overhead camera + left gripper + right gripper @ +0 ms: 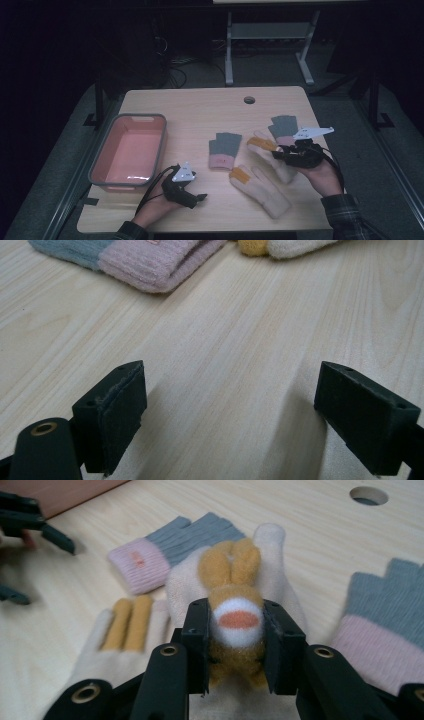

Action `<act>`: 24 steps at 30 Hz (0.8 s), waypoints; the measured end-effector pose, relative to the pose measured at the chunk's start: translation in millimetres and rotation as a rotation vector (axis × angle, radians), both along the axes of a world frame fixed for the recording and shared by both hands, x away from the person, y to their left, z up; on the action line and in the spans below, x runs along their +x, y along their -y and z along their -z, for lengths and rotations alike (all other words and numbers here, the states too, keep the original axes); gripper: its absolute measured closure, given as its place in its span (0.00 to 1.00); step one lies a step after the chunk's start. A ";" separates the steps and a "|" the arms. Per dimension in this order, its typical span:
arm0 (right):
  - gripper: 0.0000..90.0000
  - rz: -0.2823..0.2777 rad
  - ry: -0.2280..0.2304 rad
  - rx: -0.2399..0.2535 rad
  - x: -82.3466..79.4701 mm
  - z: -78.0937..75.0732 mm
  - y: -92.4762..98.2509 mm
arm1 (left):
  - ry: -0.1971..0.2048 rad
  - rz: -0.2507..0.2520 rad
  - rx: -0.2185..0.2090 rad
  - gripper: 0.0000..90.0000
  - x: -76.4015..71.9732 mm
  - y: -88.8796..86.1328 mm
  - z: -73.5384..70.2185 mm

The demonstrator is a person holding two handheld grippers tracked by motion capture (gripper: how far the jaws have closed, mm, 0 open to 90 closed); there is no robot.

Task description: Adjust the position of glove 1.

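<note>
Gloves lie scattered across the right half of the wooden table point(200, 107) in the high view, with a pink bin point(129, 151) standing empty at the left, presumably where they are meant to end up. The right gripper point(280, 154) sits over the farther cream glove point(272, 156), low enough to bite its cuff end. A second cream glove point(261, 189) lies nearer the person, and two grey-and-pink gloves point(224, 150) point(283, 129) flank them. The left gripper point(197, 198) waits near the table's front edge, between bin and gloves, out of the other hand's way.

From the left gripper view, its jaws stand wide apart with only bare wood between them; the pink cuff of a grey glove point(150, 260) lies well ahead (a likely next target, I would judge).

In the right gripper view, the jaws are clamped on the cream glove's point(270, 575) bunched orange-and-white trim, squeezed from both sides. Gripping that thick folded part probably gives a firmer hold than flat knit would, so the rest can hang free when carried.
</note>
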State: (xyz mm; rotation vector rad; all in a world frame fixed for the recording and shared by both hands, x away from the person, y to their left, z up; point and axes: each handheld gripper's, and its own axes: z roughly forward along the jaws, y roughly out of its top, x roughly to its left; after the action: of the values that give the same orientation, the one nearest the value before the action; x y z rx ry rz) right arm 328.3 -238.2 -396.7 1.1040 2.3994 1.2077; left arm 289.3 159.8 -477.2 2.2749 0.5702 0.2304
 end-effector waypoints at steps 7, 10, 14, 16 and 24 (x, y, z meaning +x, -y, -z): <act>0.75 -0.035 -0.005 -0.011 -29.3 -5.6 -3.5 | 0.000 -0.001 -0.001 0.14 0.0 0.1 0.1; 0.75 -0.042 -0.004 -0.001 -42.2 -8.2 -5.5 | -0.003 -0.004 -0.006 0.14 -0.4 0.3 0.5; 0.75 -0.064 -0.015 0.002 -54.7 -8.2 -11.3 | -0.004 -0.006 -0.008 0.14 -0.6 0.4 0.5; 0.75 -0.074 -0.021 -0.002 -59.3 -7.5 -16.1 | -0.002 -0.005 -0.007 0.14 -0.4 0.4 0.6; 0.75 -0.113 -0.040 -0.024 -64.6 -5.6 -35.4 | -0.003 -0.006 -0.008 0.14 -0.5 0.4 0.6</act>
State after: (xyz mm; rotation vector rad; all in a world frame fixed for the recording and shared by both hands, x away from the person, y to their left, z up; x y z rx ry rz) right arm 263.7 -202.9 -391.1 1.0065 2.5304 1.1982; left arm 288.8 159.5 -477.7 2.2663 0.5789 0.2273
